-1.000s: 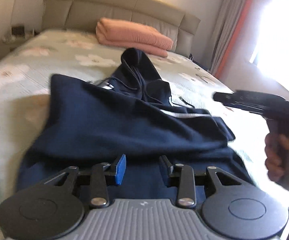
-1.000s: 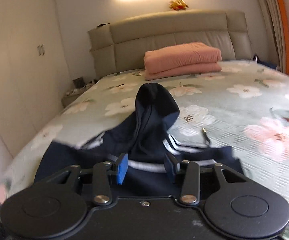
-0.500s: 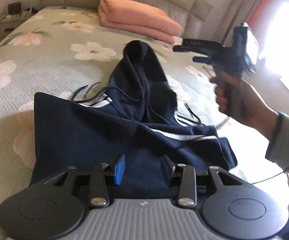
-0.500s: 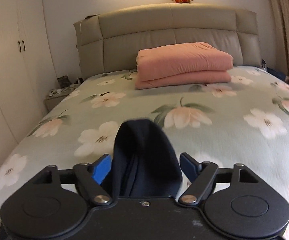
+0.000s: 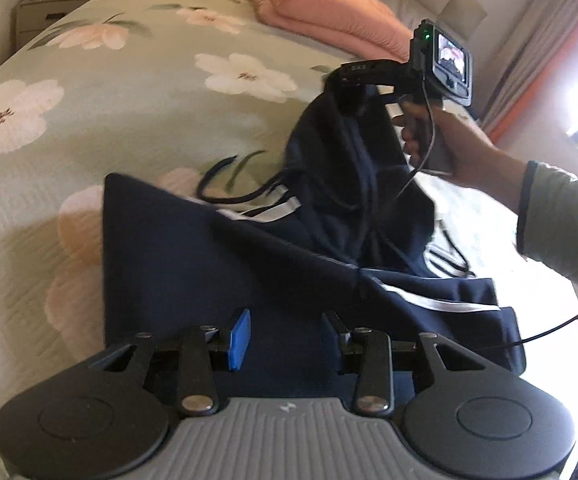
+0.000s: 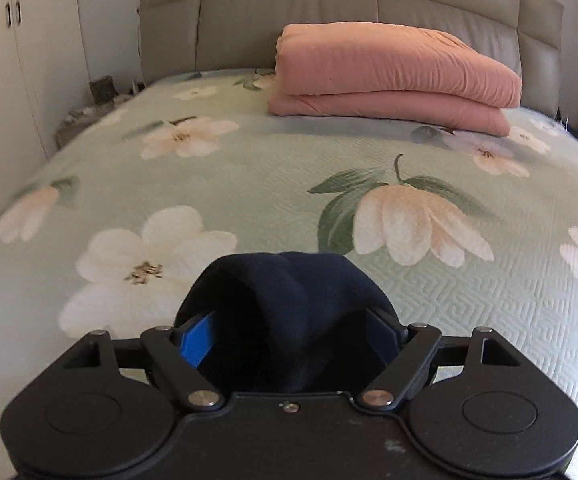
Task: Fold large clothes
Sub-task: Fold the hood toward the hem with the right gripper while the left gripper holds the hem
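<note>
Left wrist view: left gripper [image 5: 285, 334] is seen low over the navy hooded sweatshirt with white stripes [image 5: 225, 264], jaws parted, nothing between the blue pad and the black one. The sweatshirt body is laid flat on the pale green quilted bedspread with large flower print [image 5: 137, 120]; its near hem is hidden behind the gripper frame. A dark drawstring [image 5: 225, 168] is looped on the spread left of the hood. Further right, the hood [image 5: 345, 148] is lifted off the bed by the right gripper [image 5: 349, 92], held in the person's right hand [image 5: 445, 140]; the fingertip contact is hard to make out, dark on dark.

Right wrist view: only the hood [image 6: 289, 320] is shown, bunched between wide-spread fingers [image 6: 197, 340]; the right pad is mostly covered by cloth. Whether the cloth is pinched cannot be told. The folded salmon-pink quilt [image 6: 393, 76] against the beige padded headboard [image 6: 329, 20] is seen whole here, cut off in the left view.
</note>
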{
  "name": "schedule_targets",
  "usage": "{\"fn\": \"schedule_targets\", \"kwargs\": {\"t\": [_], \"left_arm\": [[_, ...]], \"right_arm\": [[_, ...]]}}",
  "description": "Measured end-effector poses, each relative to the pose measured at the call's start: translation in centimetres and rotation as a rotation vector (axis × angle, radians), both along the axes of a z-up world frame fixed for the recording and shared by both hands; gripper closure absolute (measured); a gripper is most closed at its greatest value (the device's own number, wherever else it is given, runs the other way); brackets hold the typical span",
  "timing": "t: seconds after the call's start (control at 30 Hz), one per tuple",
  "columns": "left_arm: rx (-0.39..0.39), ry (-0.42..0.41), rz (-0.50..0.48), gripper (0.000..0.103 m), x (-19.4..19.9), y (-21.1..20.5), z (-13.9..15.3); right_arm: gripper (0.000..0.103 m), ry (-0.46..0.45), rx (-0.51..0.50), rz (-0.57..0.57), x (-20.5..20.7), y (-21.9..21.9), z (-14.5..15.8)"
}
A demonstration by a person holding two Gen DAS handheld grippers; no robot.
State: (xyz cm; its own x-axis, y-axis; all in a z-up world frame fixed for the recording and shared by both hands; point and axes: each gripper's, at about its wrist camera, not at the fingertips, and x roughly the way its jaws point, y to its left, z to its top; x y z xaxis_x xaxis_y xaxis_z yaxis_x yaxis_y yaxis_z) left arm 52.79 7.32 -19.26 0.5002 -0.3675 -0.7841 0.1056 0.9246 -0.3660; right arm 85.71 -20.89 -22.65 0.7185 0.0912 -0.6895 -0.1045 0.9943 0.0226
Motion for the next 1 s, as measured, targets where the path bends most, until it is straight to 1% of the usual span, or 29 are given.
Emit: {"fn": "schedule_targets", "kwargs": {"t": [0.03,0.07,0.13,0.2,0.23,0.33,0.43,0.47,0.57,0.6,0.67,0.7,0.73,0.77,0.83,0.87,0.9,0.93,0.97,1.0], "left_arm": [[-0.003,0.008,0.008,0.061,0.1,0.2,-0.2],[-0.007,0.012,0.013,0.061,0.2,0.3,-0.3],[-0.012,0.017,0.020,0.062,0.2,0.4,-0.4],[-0.014,0.012,0.017,0.062,0.1,0.2,-0.1],[-0.014,0.005,0.017,0.062,0.0,0.1,0.2],[-0.020,-0.023,0.008,0.062,-0.6,-0.2,1.7],[-0.013,-0.050,0.001,0.062,-1.8,-0.4,3.6],[-0.011,-0.058,0.001,0.062,-2.3,-0.4,4.4],[0.011,-0.085,-0.003,0.062,-4.0,-0.5,6.7],[0.014,-0.093,-0.005,0.062,-4.6,-0.5,7.4],[0.012,-0.103,-0.004,0.062,-5.7,-0.4,8.9],[0.008,-0.105,-0.003,0.062,-6.2,-0.3,9.4],[0.002,-0.106,-0.001,0.062,-6.7,-0.1,9.9],[0.001,-0.104,0.000,0.061,-7.0,0.0,10.2],[0.003,-0.095,0.002,0.061,-7.8,0.1,10.6],[0.003,-0.089,-0.001,0.061,-8.1,0.1,10.6],[0.005,-0.080,-0.004,0.060,-8.2,0.3,10.4],[0.010,-0.064,-0.008,0.060,-8.4,0.3,10.0],[0.017,-0.047,-0.013,0.060,-8.5,0.3,9.6],[0.025,-0.031,-0.018,0.060,-8.6,0.3,9.1]], "right_arm": [[0.027,-0.004,-0.007,0.005,0.2,0.1,-0.2],[0.055,-0.010,-0.011,0.011,0.1,0.2,-0.2],[0.083,-0.014,-0.024,0.027,-0.1,0.2,0.0],[0.089,-0.050,-0.021,0.056,-1.3,-0.2,0.8],[0.089,-0.075,-0.023,0.055,-2.0,-0.4,1.4],[0.089,-0.150,0.047,0.037,-5.9,-1.8,4.5],[0.089,-0.237,0.101,0.082,-11.7,-2.8,8.8],[0.089,-0.301,0.114,0.093,-14.2,-3.0,10.3],[0.089,-0.383,0.146,0.162,-22.0,-3.2,15.1],[0.089,-0.411,0.137,0.200,-24.9,-2.9,16.6],[0.089,-0.451,0.112,0.261,-30.5,-2.3,18.8],[0.089,-0.450,0.122,0.299,-33.3,-2.0,19.4],[0.089,-0.433,0.127,0.332,-35.9,-1.6,19.7],[0.086,-0.421,0.118,0.349,-38.1,-1.2,19.5],[0.081,-0.343,0.085,0.394,-42.6,-0.2,17.9],[0.067,-0.273,0.060,0.422,-44.6,0.4,16.4],[0.055,-0.180,0.045,0.447,-46.3,0.8,14.7],[0.036,-0.087,0.033,0.461,-47.7,1.1,12.9],[0.033,0.010,0.020,0.477,-49.0,1.2,11.0],[0.033,0.105,0.003,0.491,-50.2,1.1,9.1]]}}
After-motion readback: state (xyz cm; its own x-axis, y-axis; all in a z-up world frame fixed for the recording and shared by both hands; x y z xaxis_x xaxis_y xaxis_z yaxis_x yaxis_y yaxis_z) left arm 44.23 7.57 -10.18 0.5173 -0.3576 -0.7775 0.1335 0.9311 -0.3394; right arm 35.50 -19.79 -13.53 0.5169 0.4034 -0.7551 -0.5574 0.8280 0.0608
